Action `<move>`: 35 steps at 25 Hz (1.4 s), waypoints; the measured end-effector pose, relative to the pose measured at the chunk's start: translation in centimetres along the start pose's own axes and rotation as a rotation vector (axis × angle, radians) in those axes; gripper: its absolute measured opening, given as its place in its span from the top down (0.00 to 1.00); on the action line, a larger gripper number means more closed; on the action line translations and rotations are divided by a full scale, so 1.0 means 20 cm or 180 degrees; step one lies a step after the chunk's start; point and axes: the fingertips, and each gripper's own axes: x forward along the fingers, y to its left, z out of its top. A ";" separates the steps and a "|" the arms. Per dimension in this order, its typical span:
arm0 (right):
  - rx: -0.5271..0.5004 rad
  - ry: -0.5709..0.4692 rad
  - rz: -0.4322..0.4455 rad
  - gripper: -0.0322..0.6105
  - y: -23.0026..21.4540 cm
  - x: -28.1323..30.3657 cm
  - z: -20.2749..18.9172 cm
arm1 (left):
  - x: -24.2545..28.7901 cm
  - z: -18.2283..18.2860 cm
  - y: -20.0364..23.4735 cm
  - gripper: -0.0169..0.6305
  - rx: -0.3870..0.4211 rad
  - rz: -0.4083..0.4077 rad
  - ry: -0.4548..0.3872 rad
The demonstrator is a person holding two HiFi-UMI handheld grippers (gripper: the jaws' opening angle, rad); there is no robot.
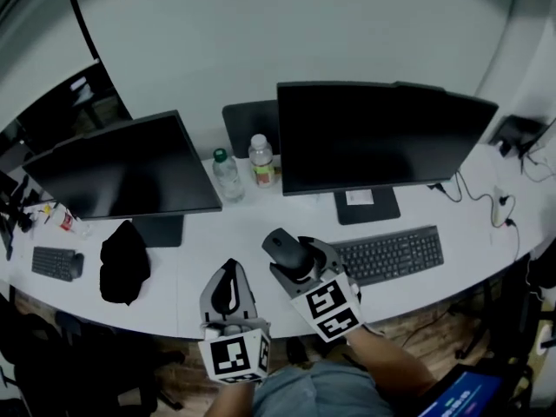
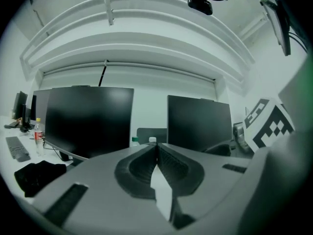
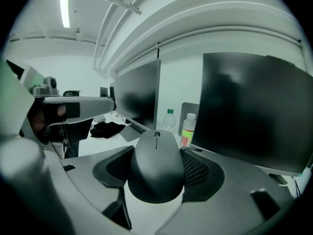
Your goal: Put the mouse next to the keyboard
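A black mouse (image 1: 283,247) is held above the white desk, just left of the black keyboard (image 1: 390,254), with my right gripper (image 1: 297,262) shut on its sides. In the right gripper view the mouse (image 3: 155,166) fills the space between the two jaws, its wheel pointing away towards the monitors. My left gripper (image 1: 228,287) hovers over the desk's front edge to the left of the mouse. In the left gripper view its tips (image 2: 157,146) meet with nothing between them.
Two dark monitors (image 1: 130,165) (image 1: 378,135) stand at the back, with two bottles (image 1: 228,175) (image 1: 261,160) between them. A black cloth (image 1: 122,262) and a small keyboard (image 1: 54,263) lie at the left. Cables (image 1: 486,200) run at the right.
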 end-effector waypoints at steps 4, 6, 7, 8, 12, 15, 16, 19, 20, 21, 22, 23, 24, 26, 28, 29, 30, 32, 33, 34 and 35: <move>0.0090 -0.0044 -0.0146 0.48 -0.12 -0.09 -0.03 | 0.05 0.02 -0.15 0.97 0.0056 -0.0178 -0.0010; 0.0145 -0.0050 -0.0209 0.48 -0.20 -0.14 -0.06 | 0.08 0.01 -0.24 0.97 0.0073 -0.0243 -0.0015; 0.0169 -0.0053 -0.0239 0.48 -0.23 -0.17 -0.08 | 0.10 0.01 -0.28 0.97 0.0077 -0.0274 -0.0019; 0.0189 -0.0056 -0.0270 0.48 -0.28 -0.20 -0.10 | 0.12 0.00 -0.34 0.97 0.0081 -0.0310 -0.0023; 0.0250 -0.0035 -0.0413 0.48 -0.47 -0.36 -0.19 | 0.16 -0.01 -0.60 0.97 0.0081 -0.0446 0.0021; 0.0284 -0.0005 -0.0545 0.48 -0.63 -0.50 -0.27 | 0.20 -0.02 -0.82 0.97 0.0081 -0.0578 0.0036; 0.0302 -0.0001 -0.0594 0.48 -0.69 -0.55 -0.29 | 0.22 -0.02 -0.90 0.97 0.0088 -0.0639 0.0044; 0.0381 0.0024 -0.0783 0.48 -0.88 -0.71 -0.38 | 0.27 -0.05 -1.15 0.97 0.0114 -0.0851 0.0058; 0.0410 0.0038 -0.0858 0.48 -0.94 -0.77 -0.41 | 0.29 -0.06 -1.23 0.97 0.0117 -0.0928 0.0061; 0.0441 0.0054 -0.0937 0.48 -1.01 -0.83 -0.45 | 0.31 -0.06 -1.32 0.97 0.0117 -0.1006 0.0070; 0.0476 0.0071 -0.1019 0.48 -1.08 -0.89 -0.48 | 0.33 -0.06 -1.41 0.97 0.0115 -0.1085 0.0081; 0.0512 0.0090 -0.1105 0.48 -1.15 -0.95 -0.52 | 0.35 -0.07 -1.50 0.97 0.0111 -0.1167 0.0089; 0.0548 0.0112 -0.1193 0.48 -1.22 -1.01 -0.56 | 0.38 -0.08 -1.58 0.97 0.0107 -0.1251 0.0095; 0.0617 0.0160 -0.1375 0.48 -1.35 -1.13 -0.65 | 0.42 -0.09 -1.75 0.97 0.0096 -0.1416 0.0102; 0.0681 0.0208 -0.1553 0.48 -1.47 -1.25 -0.73 | 0.46 -0.12 -1.91 0.97 0.0088 -0.1572 0.0120; 0.0713 0.0228 -0.1636 0.48 -1.53 -1.31 -0.77 | 0.47 -0.13 -1.99 0.97 0.0088 -0.1649 0.0132; 0.0746 0.0244 -0.1711 0.48 -1.58 -1.36 -0.81 | 0.48 -0.14 -2.07 0.97 0.0090 -0.1724 0.0142; 0.0806 0.0274 -0.1829 0.48 -1.66 -1.45 -0.88 | 0.49 -0.18 -2.20 0.97 0.0087 -0.1857 0.0156; 0.0829 0.0288 -0.1871 0.48 -1.70 -1.48 -0.90 | 0.49 -0.20 -2.25 0.97 0.0083 -0.1910 0.0158; 0.0847 0.0300 -0.1901 0.48 -1.73 -1.51 -0.93 | 0.50 -0.22 -2.29 0.97 0.0084 -0.1951 0.0163; 0.0864 0.0309 -0.1921 0.48 -1.76 -1.52 -0.95 | 0.51 -0.22 -2.33 0.97 0.0093 -0.1978 0.0176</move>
